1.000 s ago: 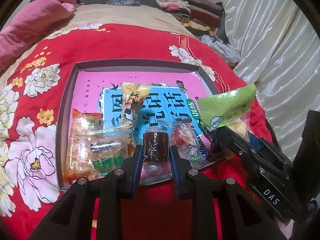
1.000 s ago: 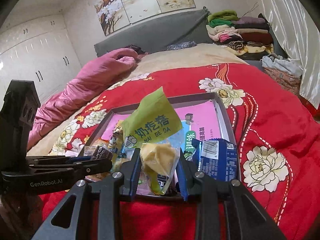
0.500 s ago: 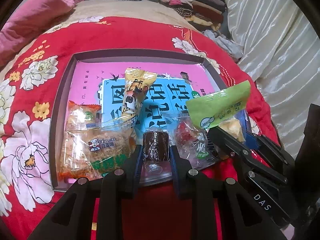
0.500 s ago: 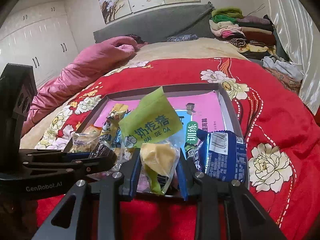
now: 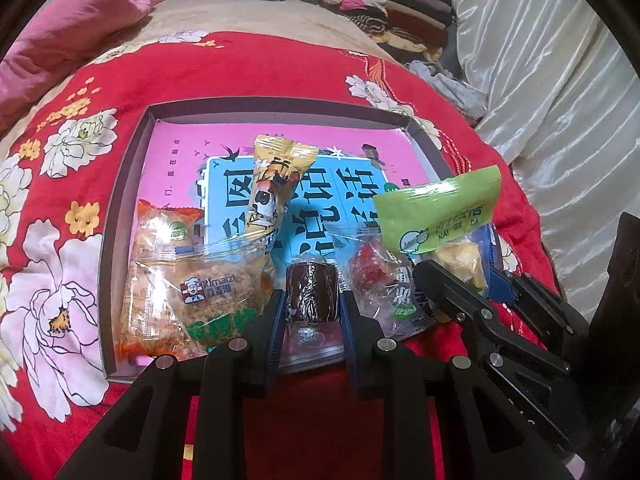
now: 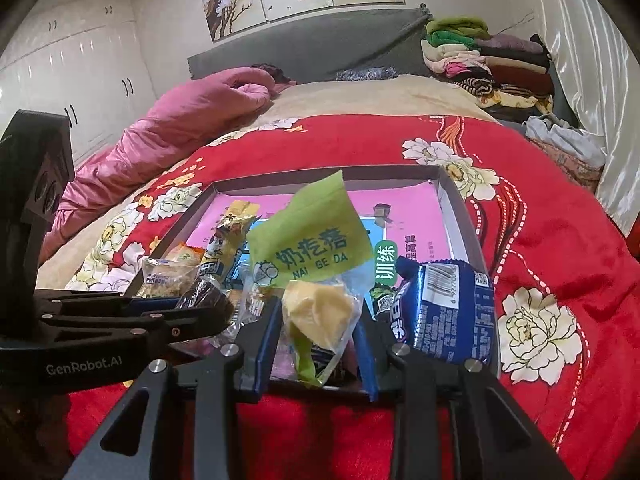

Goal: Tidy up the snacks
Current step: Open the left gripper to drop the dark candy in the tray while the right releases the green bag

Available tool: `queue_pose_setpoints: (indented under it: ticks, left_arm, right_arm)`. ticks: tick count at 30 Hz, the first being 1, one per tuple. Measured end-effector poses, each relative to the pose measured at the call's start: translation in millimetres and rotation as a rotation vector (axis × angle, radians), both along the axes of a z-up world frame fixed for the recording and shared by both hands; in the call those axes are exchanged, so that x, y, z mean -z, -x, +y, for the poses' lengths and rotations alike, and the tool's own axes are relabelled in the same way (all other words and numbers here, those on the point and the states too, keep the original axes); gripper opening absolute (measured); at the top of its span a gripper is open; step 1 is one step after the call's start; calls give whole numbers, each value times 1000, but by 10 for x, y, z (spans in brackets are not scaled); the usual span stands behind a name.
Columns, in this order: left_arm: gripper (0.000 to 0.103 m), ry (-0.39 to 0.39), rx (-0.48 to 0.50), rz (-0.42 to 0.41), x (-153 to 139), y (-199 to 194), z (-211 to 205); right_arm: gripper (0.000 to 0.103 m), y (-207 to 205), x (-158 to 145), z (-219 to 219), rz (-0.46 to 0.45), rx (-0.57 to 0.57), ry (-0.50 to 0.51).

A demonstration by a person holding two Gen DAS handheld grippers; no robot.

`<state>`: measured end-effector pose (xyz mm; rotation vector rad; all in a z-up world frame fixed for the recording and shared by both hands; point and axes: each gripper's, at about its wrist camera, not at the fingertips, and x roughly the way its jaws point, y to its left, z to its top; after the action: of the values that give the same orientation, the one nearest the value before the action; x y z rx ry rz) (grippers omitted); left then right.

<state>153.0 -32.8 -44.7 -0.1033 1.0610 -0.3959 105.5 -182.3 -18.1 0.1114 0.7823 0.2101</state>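
Snacks in tray point(image 5: 120, 216), blue packet point(image 6: 448, 312) visible only from right wrist

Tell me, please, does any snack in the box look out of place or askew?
Mostly tidy. The yellow stick packet lies slanted, its lower end on the rice cracker pack. The blue packet stands tilted in the tray's near right corner instead of lying flat.

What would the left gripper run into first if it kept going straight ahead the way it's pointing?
Probably the yellow snack packet, lying just beyond the brown snack held by the left gripper; depth is unclear.
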Motion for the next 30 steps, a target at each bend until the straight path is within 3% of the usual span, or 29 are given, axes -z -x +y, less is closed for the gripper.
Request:
queue_pose_setpoints:
  ticks: [8, 19, 24, 30]
  left_arm:
    - [27, 3, -3, 1, 1, -11, 21]
    - [27, -2, -2, -3, -3, -14, 20]
    - [29, -2, -3, -9, -26, -13, 18]
    - [31, -8, 1, -8, -21, -10, 5]
  right_arm:
    - [45, 15, -18, -11, -9, 3, 2]
    - [50, 63, -58, -3, -35, 1, 21]
    - [60, 85, -88, -3, -53, 16, 41]
    - [61, 97, -132, -31, -72, 29, 38]
